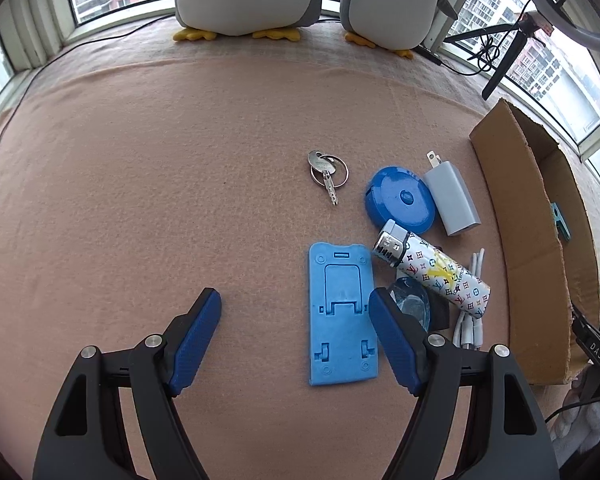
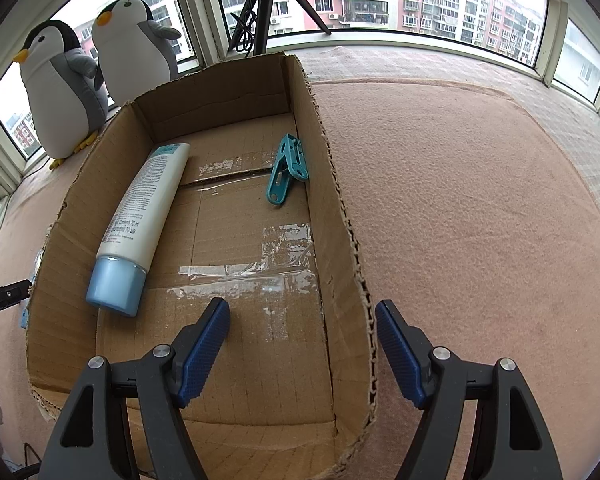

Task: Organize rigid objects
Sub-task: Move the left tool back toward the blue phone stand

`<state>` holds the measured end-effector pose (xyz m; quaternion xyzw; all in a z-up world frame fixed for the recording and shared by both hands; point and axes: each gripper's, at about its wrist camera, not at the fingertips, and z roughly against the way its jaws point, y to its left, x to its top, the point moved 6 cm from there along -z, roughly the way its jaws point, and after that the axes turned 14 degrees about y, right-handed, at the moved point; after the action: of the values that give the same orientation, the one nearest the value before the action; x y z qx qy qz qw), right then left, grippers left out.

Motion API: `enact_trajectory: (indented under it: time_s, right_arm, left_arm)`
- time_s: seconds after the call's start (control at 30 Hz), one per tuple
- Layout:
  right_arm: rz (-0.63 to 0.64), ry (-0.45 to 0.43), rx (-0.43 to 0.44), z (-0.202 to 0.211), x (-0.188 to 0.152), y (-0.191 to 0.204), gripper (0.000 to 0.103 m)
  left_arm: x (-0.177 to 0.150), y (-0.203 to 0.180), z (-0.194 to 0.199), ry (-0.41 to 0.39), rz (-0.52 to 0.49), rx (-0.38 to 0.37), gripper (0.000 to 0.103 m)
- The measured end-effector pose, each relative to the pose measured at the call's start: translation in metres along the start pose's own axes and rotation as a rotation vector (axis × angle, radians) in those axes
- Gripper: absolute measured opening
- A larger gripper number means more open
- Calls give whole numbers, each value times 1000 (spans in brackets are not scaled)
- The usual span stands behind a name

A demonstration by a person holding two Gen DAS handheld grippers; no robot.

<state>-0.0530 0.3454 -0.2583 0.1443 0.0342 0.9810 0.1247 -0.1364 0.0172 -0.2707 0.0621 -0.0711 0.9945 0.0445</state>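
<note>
The left tongs point(image 1: 295, 312) are seen released, jaws wide, with nothing grasped; the blue stand point(image 1: 340, 316) lies flat on the blanket point(image 1: 140, 200) between the pads, nearer the right one. Only the left wrist view shows the loose pile: just right of the stand a patterned lighter point(image 1: 436, 270) lies over a clear blue item point(image 1: 412, 300) and a white cable point(image 1: 470, 320). Farther off are a blue round case point(image 1: 400, 200), a grey charger point(image 1: 452, 200) touching it, and keys point(image 1: 326, 172) to the left, apart. The box point(image 1: 528, 240) is seen at the right edge from outside.

The right tongs point(image 2: 302, 334) are also released and empty, held over the near right wall of the box point(image 2: 340, 200). Its inside is shown only in the right wrist view: a white tube point(image 2: 140, 220) with a blue cap lies at the left, and a teal clip point(image 2: 286, 168) at the far right, against the wall. Two penguins point(image 2: 60, 84) and a tripod point(image 2: 264, 4) stand by the windows.
</note>
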Motion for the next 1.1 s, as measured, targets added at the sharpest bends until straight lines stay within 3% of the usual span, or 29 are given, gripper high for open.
enact_trajectory:
  time_s: [0.23, 0.53, 0.7, 1.1]
  right_arm:
    - [0, 0, 0, 0, 0, 0, 71]
    - [-3, 2, 3, -1, 2, 0, 71]
    - [-3, 2, 4, -1, 2, 0, 71]
    - [-8, 2, 4, -1, 4, 0, 73]
  left_arm:
    - [-6, -1, 2, -12, -58, 46, 76]
    - [-26, -31, 6, -39, -221, 106, 76]
    - [-21, -32, 2, -37, -223, 122, 63]
    - [-13, -27, 0, -49, -231, 146, 61]
